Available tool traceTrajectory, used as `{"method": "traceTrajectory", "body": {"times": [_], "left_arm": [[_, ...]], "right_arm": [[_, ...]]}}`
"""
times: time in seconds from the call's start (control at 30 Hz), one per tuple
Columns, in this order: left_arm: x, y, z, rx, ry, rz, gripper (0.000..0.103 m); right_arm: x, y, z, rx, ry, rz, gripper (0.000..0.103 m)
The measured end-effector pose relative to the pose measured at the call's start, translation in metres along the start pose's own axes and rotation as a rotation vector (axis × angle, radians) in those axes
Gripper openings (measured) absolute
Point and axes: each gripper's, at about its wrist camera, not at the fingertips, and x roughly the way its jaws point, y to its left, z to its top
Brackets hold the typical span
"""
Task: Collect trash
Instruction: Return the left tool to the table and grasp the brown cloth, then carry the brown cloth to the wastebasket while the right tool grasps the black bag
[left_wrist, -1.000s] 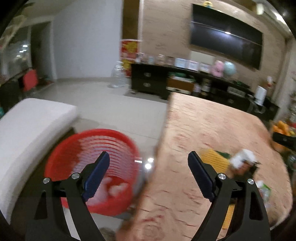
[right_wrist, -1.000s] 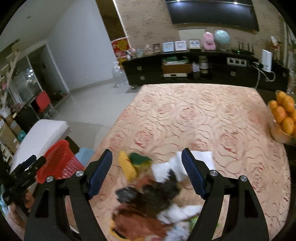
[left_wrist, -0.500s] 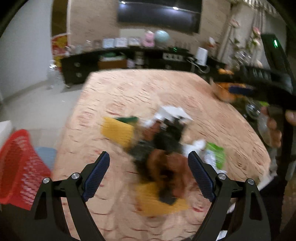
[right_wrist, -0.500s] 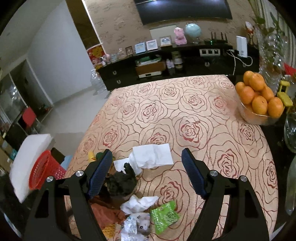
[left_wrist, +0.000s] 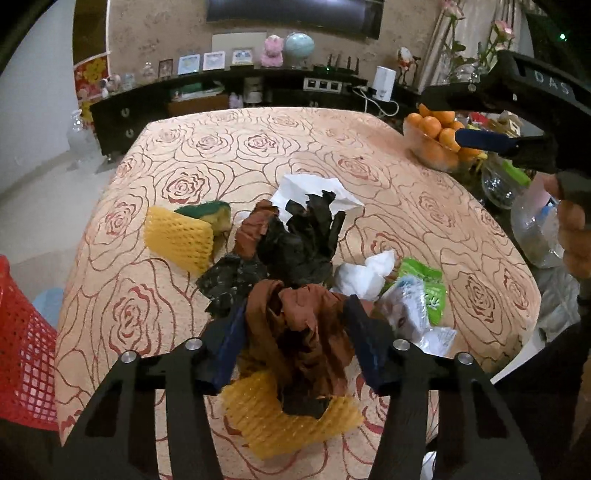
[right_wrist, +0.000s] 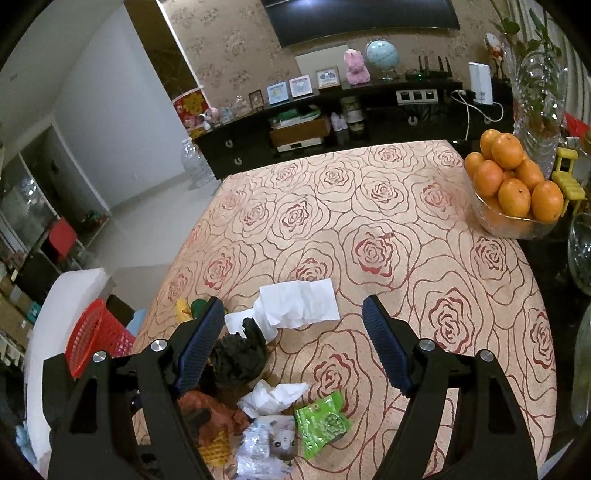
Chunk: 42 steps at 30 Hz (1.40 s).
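Left hand-held gripper w/ jaws just closing in, pads pressed on both sides of the brown crumpled paper, near edge of trash pile on the rose-print surface. Right hand-held gripper wide, nothing held, hovering over pile's far side, above white tissue. Red basket left of pile, off the surface.

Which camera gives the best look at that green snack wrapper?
The right wrist view: the green snack wrapper lies flat and almost whole on the tablecloth. In the left wrist view it is partly covered by white tissue and a plastic packet.
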Motion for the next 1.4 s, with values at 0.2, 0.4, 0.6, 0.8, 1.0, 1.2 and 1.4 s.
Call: {"method": "traceTrajectory", "body": {"times": [0.2,0.4,0.6,0.8,1.0,1.2,1.4], "left_arm": [[-0.031,0.018,0.005,-0.027,-0.068,0.019,0.047],[-0.068,0.056,0.013,-0.129,-0.159,0.037,0.047],[-0.084,0.083,0.013,-0.224,-0.192,0.008,0.047],[-0.077,0.094,0.010,-0.256,-0.162,0.005,0.047],[-0.082,0.102,0.010,-0.276,-0.188,0.038,0.047],[-0.096,0.104,0.012,-0.268,-0.228,0.092,0.047],[-0.101,0.109,0.012,-0.280,-0.237,0.105,0.047]], "right_arm": [[0.013,0.005,-0.005,-0.012,0.036,0.011,0.075],[0.039,0.022,-0.015,-0.053,0.108,0.048,0.075],[0.071,0.044,-0.028,-0.109,0.195,0.069,0.075],[0.086,0.050,-0.034,-0.108,0.242,0.072,0.075],[0.091,0.056,-0.037,-0.133,0.253,0.077,0.075],[0.108,0.068,-0.050,-0.201,0.298,0.062,0.075],[0.131,0.078,-0.063,-0.279,0.312,-0.011,0.068]]}}
